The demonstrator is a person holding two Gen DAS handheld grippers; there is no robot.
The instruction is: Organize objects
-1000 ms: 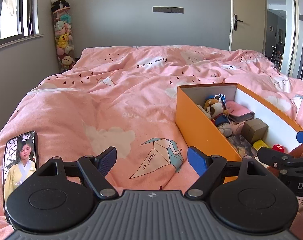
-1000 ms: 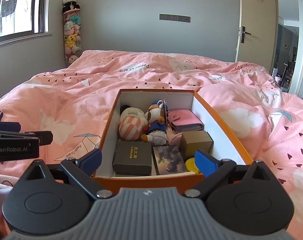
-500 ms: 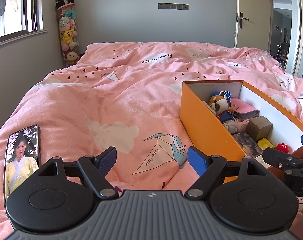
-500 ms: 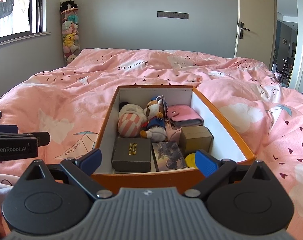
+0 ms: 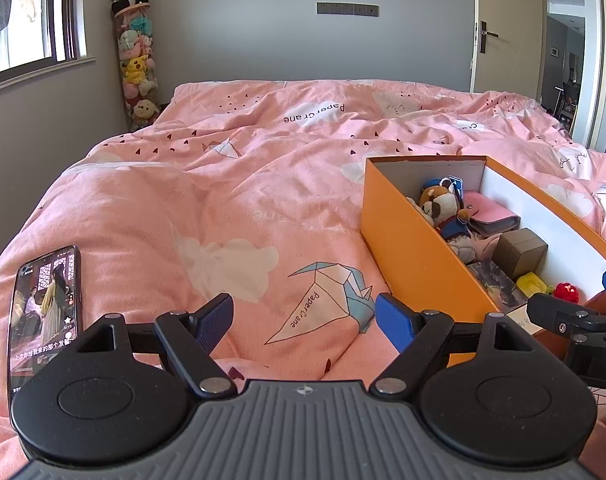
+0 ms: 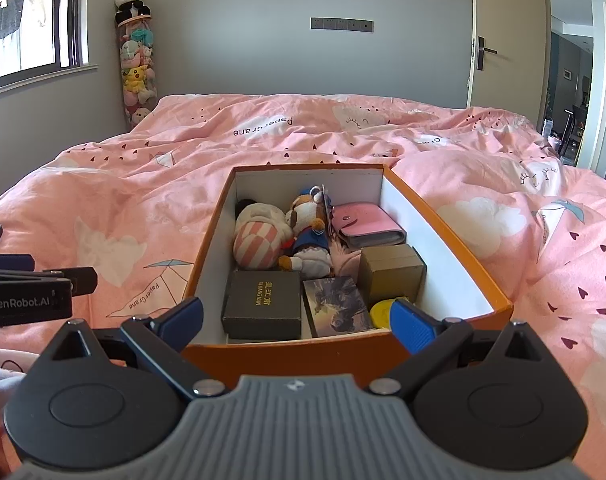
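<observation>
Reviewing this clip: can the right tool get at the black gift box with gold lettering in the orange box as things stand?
Probably yes. The right tool is open and empty just short of the orange cardboard box's near wall. The black gift box with gold lettering lies uncovered just inside, though neighbours crowd its sides.

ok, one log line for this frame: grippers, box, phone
left gripper: open, empty | right gripper: open, empty, at near wall of orange box | box: filled | phone: on duvet

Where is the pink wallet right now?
In the right wrist view the pink wallet lies inside the orange box, toward its far right corner, just right of the plush dog and behind the brown cube box.
</observation>
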